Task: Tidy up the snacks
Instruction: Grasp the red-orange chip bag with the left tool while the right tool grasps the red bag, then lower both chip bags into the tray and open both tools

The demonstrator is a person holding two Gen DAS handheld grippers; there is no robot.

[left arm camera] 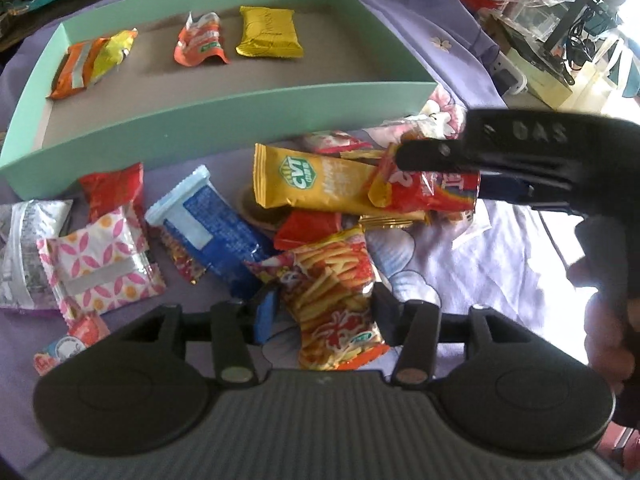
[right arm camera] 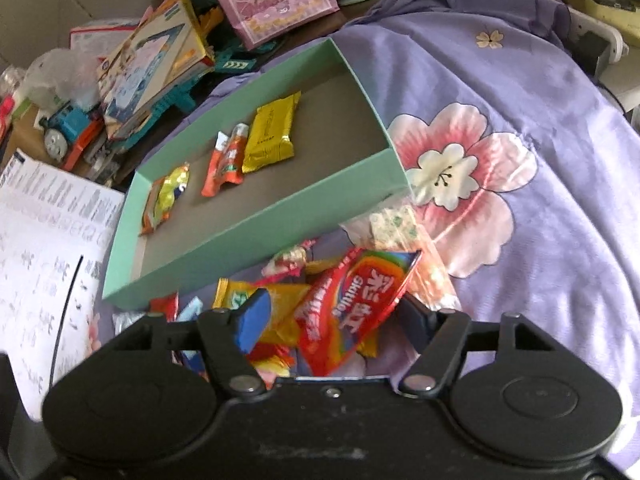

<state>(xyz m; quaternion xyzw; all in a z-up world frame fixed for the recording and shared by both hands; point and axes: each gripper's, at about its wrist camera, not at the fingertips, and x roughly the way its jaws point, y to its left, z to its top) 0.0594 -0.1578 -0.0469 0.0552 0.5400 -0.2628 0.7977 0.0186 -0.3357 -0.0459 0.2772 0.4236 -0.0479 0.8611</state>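
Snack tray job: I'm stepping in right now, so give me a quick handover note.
Left gripper: jaws around the fries packet, grip unclear.
Right gripper: jaws around the red Skittles bag, not clearly pinched.
Done: three packets lie in the green tray, among them a gold packet.
Left: the pile on the purple cloth, including the yellow CVT bar and blue packet.

Left gripper [left arm camera: 320,312] fingers [left arm camera: 266,314] astride a french-fry snack bag [left arm camera: 332,300], green tray [left arm camera: 224,116] beyond.
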